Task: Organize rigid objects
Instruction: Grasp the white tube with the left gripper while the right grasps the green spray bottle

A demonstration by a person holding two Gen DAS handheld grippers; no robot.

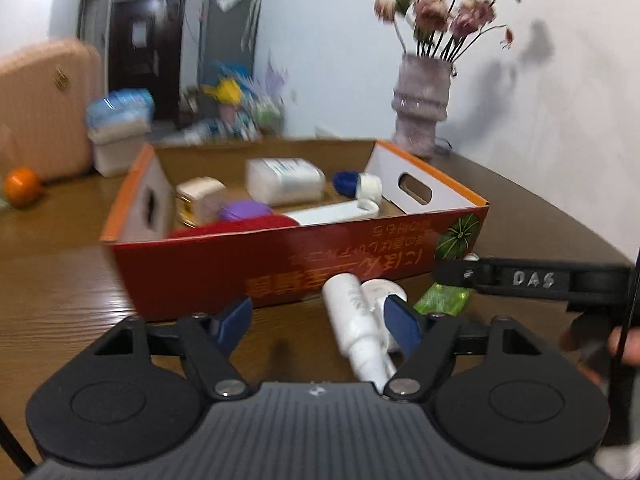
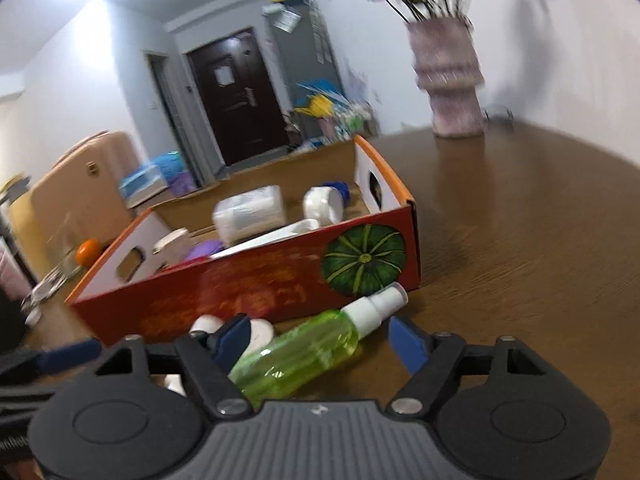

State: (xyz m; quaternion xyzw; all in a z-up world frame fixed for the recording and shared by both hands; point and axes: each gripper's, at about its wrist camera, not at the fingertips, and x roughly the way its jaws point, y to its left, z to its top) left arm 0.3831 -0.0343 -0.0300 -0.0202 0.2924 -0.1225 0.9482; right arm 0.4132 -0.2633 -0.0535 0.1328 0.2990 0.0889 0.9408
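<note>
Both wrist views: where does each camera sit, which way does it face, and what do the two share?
Left wrist: on the left gripper, looking across the brown wooden table at the red cardboard box; a white plastic bottle lies between its open blue pads, with the right gripper's arm and the person's fingers at the right.
Right wrist: on the right gripper, facing the same box; a green spray bottle lies between its open pads.
Shared: box, green bottle, pink vase.
</note>
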